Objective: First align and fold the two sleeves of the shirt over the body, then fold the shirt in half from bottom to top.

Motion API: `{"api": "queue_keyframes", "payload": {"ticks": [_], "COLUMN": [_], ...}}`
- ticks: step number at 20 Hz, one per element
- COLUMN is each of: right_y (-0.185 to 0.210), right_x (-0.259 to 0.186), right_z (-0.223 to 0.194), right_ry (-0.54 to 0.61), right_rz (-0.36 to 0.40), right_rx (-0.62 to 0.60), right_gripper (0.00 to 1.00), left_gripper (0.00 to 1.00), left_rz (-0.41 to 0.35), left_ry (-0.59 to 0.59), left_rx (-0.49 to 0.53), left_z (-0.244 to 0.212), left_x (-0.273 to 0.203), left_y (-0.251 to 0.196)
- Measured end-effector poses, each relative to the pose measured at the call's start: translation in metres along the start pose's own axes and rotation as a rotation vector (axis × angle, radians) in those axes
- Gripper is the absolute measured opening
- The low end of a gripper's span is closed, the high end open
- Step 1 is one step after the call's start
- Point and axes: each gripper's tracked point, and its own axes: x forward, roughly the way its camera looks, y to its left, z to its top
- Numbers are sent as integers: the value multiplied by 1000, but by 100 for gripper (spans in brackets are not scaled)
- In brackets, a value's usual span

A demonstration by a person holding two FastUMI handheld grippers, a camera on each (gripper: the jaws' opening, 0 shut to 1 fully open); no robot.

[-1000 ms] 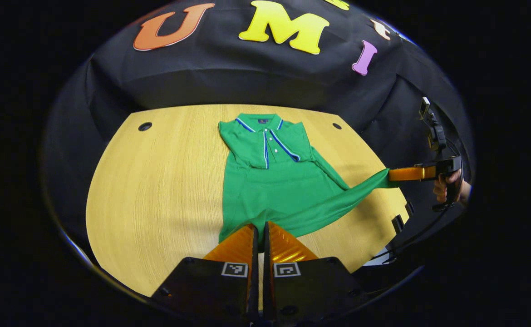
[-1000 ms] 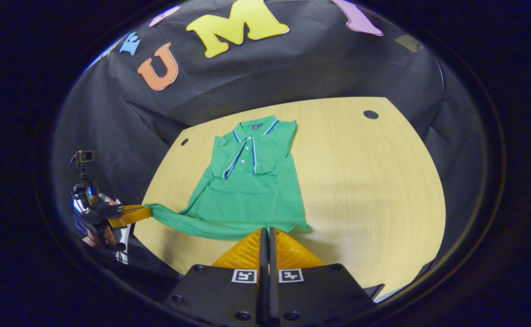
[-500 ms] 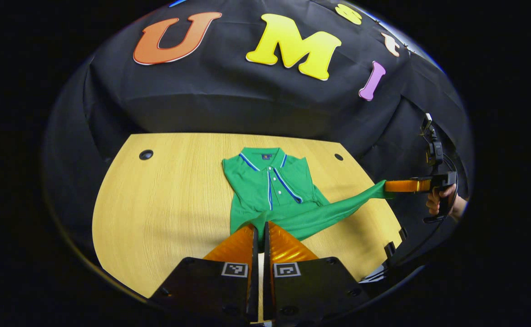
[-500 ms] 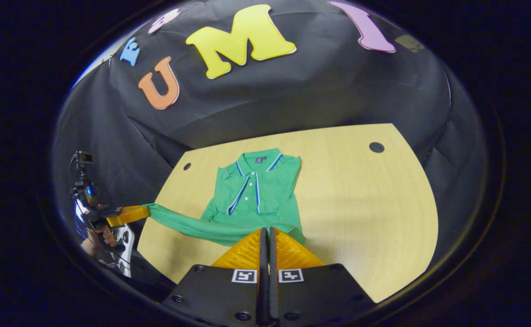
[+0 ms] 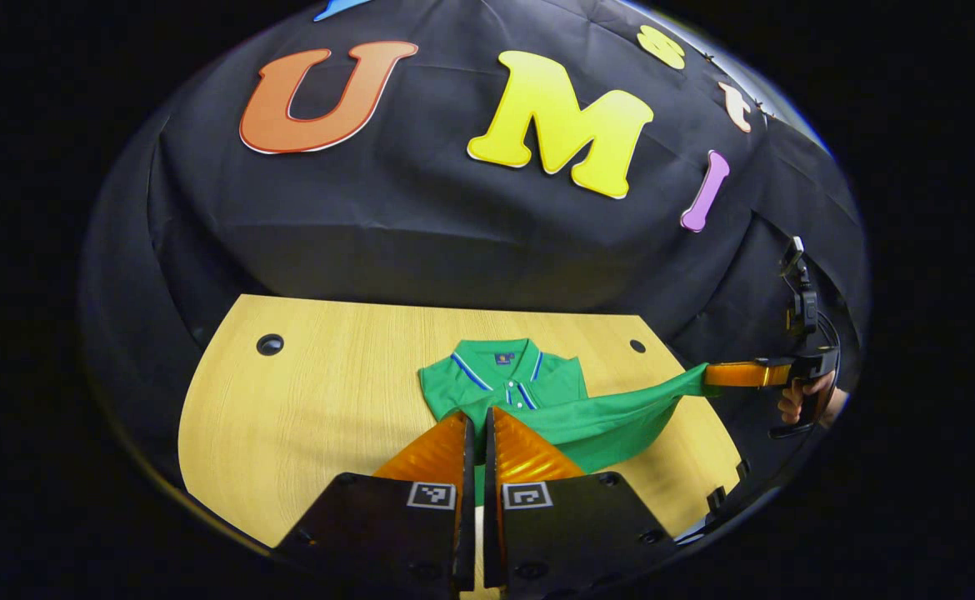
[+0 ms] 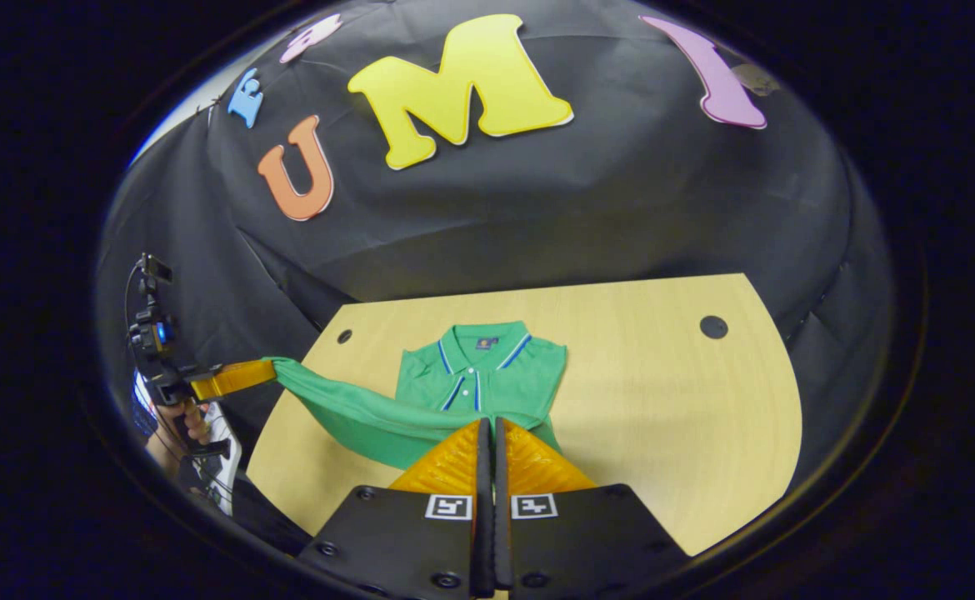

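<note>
A green polo shirt (image 5: 504, 379) with a striped collar lies on the wooden table (image 5: 312, 392), collar at the far side. Its bottom hem is lifted off the table and hangs stretched between both grippers, covering the lower body. My left gripper (image 5: 477, 417) is shut on one hem corner. My right gripper (image 5: 708, 375), held by a hand (image 5: 792, 404), pinches the other corner. In the right gripper view, the right gripper (image 6: 490, 422) is shut on the hem over the shirt (image 6: 479, 375), and the left gripper (image 6: 269, 367) holds the far corner at the left.
The table (image 6: 662, 375) has bare wood on both sides of the shirt. Small round holes (image 5: 270, 343) (image 6: 712, 326) sit near its far corners. The black cloth wall rises just behind the far edge.
Both grippers have carried the lifted hem forward toward the collar. The hem now covers most of the shirt body, leaving the collar and chest showing.
</note>
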Motion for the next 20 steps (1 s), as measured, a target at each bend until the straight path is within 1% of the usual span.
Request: {"api": "queue_keyframes", "payload": {"ticks": [2,5,6,10,12,13,17,18,20], "right_y": [-4,-9,-13,-25,-34,-40,-43,-46,-49], "right_x": [11,30,37,75,95,105,137,144,157], "right_z": [15,34,38,51,55,55,58,59,60], "right_ry": [-24,-59,-62,-72,-77,-77,-79,-85,-93], "right_rz": [-16,-25,-30,-28,-38,-45,-38,-40,-49], "right_rx": [-18,-13,-11,31,49,43,29,20,3], "right_gripper": [2,3,0,0,0,2,2,6,2], "left_gripper": [6,6,6,7,6,6,7,7,7], "left_rz": [3,9,12,33,39,43,60,63,70], "left_ry": [-11,-19,-21,-27,-24,-20,-6,-7,-14], "left_rx": [5,-7,-11,-21,-47,-52,-34,-27,-16], "left_z": [8,18,20,23,20,18,13,12,12], "left_x": [13,37,46,76,94,102,136,144,159], "left_y": [3,8,9,27,34,38,47,48,50]}}
